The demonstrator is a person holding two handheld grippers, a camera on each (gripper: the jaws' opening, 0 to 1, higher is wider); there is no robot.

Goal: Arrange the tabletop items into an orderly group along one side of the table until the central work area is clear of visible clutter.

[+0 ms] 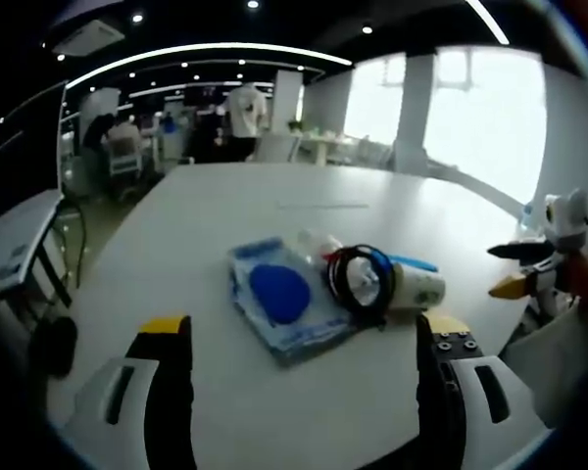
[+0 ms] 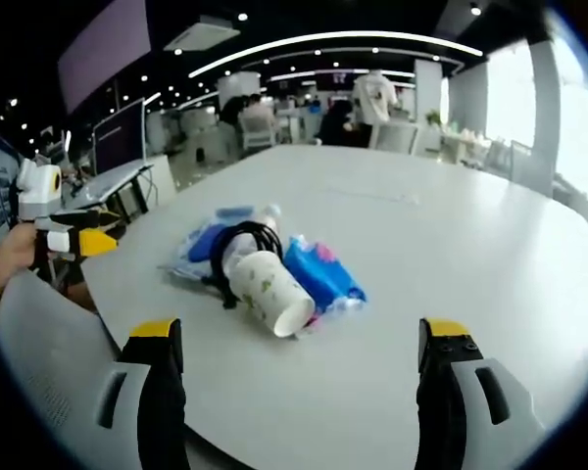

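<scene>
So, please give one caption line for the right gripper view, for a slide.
Open tool facing a paper cup, black cable and blue packets on a white table.

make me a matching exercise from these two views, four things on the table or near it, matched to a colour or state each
Things:
1. paper cup
2. cable coil
3. clear packet
4. left gripper

States:
A. black, looped beside the cup's mouth
B. jaws apart, nothing between them
C. lying on its side
D. flat on the table, blue shape inside

Pairs: 1-C, 2-A, 3-D, 4-B
</scene>
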